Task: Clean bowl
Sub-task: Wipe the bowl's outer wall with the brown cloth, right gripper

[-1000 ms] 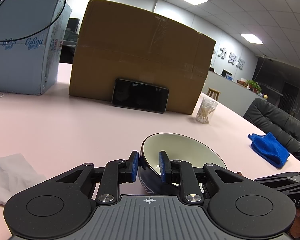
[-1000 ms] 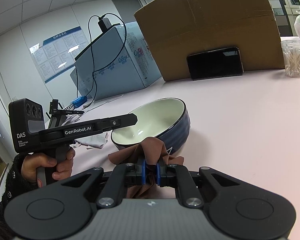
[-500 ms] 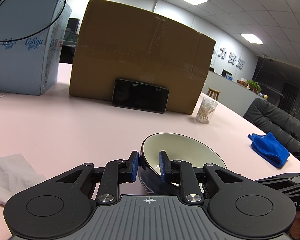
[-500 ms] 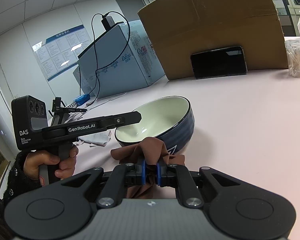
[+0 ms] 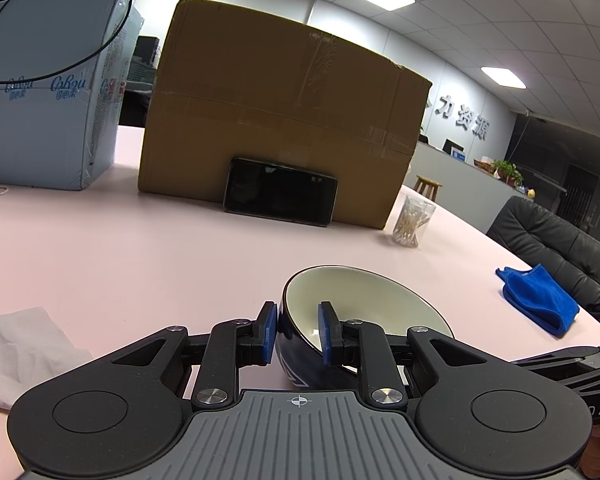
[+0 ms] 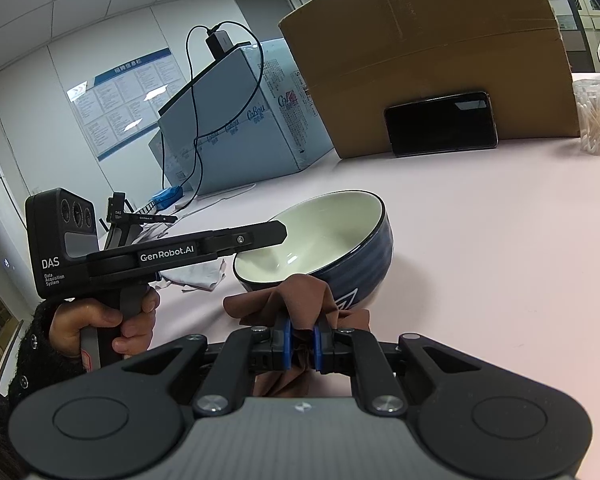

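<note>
Bowl, glazed ceramic, dark blue outside and cream inside, tipped on a pink table and held by its rim

The bowl (image 6: pixel 324 240) leans with its mouth toward the right gripper (image 6: pixel 301 338), its base edge on the table (image 5: pixel 140 256) in front of a cardboard box (image 5: pixel 276 120) with a phone (image 5: pixel 280 191) propped against it. The left gripper (image 5: pixel 298 330) has its jaws closed on the near rim, one pad outside the wall, one inside. The right gripper's jaws are pinched tight on a brown cloth (image 6: pixel 296 300), bunched just beside the bowl's outer wall. Judged rigid, fairly heavy, breakable, with a slick glaze that could slip in a rim pinch; the rim is the only practical hold. The cloth is soft and limp, best gripped at a gathered fold so a free wad can wipe the inside
</note>
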